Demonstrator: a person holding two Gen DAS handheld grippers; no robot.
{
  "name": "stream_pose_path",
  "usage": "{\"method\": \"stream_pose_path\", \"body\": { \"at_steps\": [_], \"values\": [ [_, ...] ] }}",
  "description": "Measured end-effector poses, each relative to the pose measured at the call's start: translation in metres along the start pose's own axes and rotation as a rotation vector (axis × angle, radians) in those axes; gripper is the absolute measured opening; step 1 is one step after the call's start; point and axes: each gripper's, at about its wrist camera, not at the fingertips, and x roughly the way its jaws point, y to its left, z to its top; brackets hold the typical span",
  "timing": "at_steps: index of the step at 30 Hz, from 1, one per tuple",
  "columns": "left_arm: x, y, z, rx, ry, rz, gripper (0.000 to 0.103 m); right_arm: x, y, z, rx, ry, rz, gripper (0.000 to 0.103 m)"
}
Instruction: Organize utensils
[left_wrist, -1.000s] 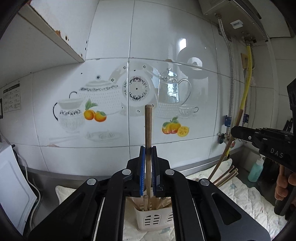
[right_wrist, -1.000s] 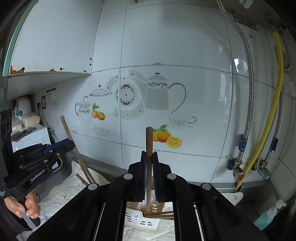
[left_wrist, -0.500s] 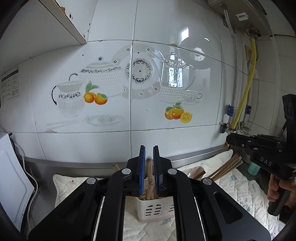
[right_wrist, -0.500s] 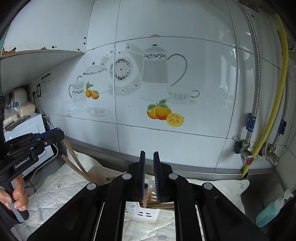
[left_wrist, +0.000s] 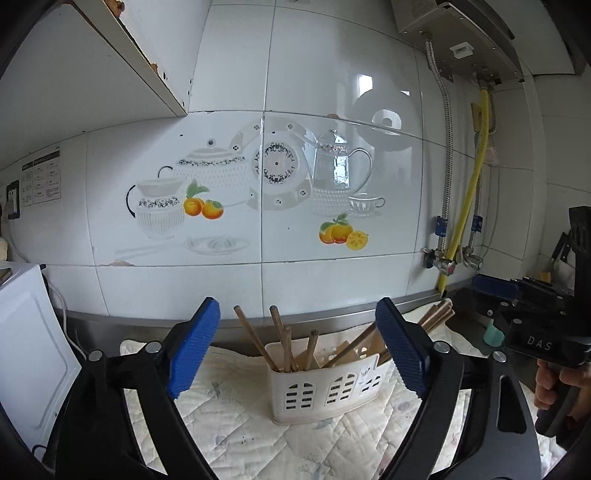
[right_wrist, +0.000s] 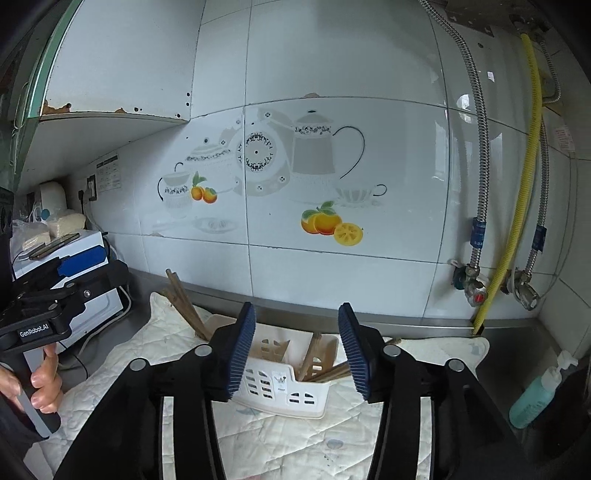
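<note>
Both tongs, left (left_wrist: 297, 349) and right (right_wrist: 297, 349), are held level with jaws spread apart, gripping nothing. The white slotted plastic holder (left_wrist: 325, 387) of brown wooden chopsticks (left_wrist: 284, 345) is framed between them on the quilted cloth (left_wrist: 236, 417). A teal soap bottle (right_wrist: 539, 393) is seen clearly only from the right wrist.

Both tools (left_wrist: 297, 350) (right_wrist: 297, 350) now open, chopsticks (left_wrist: 284, 347) released into holder (left_wrist: 328, 391)

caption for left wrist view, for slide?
Left hand-held gripper open above white utensil caddy holding wooden chopsticks.
</note>
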Motion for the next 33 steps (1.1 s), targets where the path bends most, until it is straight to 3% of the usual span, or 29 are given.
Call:
{"method": "stream_pose_path", "body": {
  "at_steps": [3, 8, 13, 27, 33],
  "values": [
    [-0.015, -0.001, -0.009, 0.001, -0.001, -0.002, 0.098, -0.013, 0.0, -0.013, 0.039, 0.005, 0.011, 0.058],
    [-0.034, -0.005, -0.027, 0.023, 0.018, 0.011, 0.098, -0.034, 0.003, -0.038, 0.055, 0.01, -0.012, 0.071],
    [-0.045, 0.003, -0.045, -0.021, 0.058, 0.021, 0.098, -0.053, 0.005, -0.061, 0.069, 0.011, -0.036, 0.087],
    [-0.059, 0.022, -0.085, -0.114, 0.157, 0.061, 0.098, -0.075, 0.032, -0.104, 0.047, 0.064, -0.09, 0.095],
    [-0.065, 0.023, -0.101, -0.114, 0.195, 0.076, 0.098, -0.079, 0.039, -0.119, 0.081, 0.093, -0.075, 0.095]
  ]
}}
